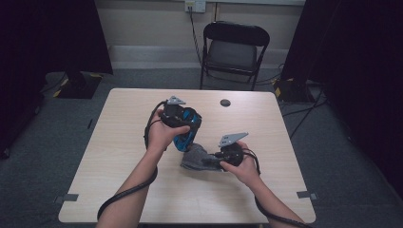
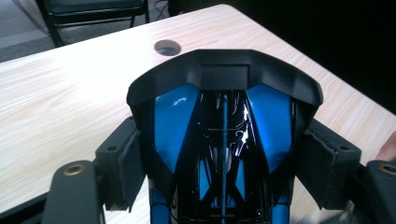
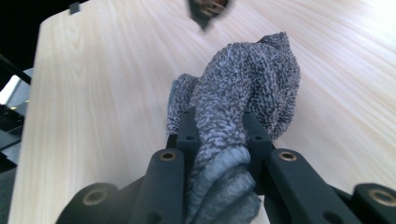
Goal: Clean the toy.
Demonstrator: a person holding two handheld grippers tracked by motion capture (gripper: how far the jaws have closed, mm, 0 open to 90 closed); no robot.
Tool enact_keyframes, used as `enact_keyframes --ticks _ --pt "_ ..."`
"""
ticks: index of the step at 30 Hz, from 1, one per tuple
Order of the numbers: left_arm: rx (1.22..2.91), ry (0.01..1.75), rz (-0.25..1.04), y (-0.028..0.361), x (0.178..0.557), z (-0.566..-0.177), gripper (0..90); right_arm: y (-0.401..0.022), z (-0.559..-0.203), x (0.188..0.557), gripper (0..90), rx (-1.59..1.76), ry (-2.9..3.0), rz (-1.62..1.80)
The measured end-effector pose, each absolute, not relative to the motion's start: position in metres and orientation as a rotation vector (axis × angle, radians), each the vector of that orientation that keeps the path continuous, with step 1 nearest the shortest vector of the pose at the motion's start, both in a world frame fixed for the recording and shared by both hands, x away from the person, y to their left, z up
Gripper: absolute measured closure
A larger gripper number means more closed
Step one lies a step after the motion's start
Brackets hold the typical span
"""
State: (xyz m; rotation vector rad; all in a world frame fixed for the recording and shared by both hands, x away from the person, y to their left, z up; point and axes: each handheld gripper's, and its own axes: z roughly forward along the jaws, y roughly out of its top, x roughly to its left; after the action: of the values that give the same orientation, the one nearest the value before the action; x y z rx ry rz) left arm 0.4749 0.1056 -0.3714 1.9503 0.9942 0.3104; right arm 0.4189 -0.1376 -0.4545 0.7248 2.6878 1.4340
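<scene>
1. Above the table's (image 1: 119,142) middle, the left gripper (image 2: 223,154) clamps a blue and black glossy object (image 2: 224,135), its pads pressing both flanks; the object hangs clear of the wood.
2. Just beside it, the right gripper (image 3: 219,140) has its jaws pinched tight on a bunched grey cloth (image 3: 252,79), whose free end rests on the tabletop.
3. Step in hand, as judged: cloth and object are being brought together for wiping; they lie near, and contact cannot be confirmed from the high view.
4. Next move calls for swinging the cloth against the glossy face while the left grip holds firm.
5. What the object is cannot be made out; its lower part is cut off in the left gripper view.
</scene>
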Motion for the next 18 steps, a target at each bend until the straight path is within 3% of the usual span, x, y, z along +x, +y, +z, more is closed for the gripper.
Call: enact_keyframes --ticks 8,18 --pt "2.001 1.045 0.339 0.137 0.471 -0.382 25.5 -0.188 -0.446 0.429 73.8 0.893 2.538 1.433" --pt "2.131 1.196 0.349 0.174 0.484 -0.427 25.5 -0.258 -0.449 0.442 71.8 1.163 2.286 1.308"
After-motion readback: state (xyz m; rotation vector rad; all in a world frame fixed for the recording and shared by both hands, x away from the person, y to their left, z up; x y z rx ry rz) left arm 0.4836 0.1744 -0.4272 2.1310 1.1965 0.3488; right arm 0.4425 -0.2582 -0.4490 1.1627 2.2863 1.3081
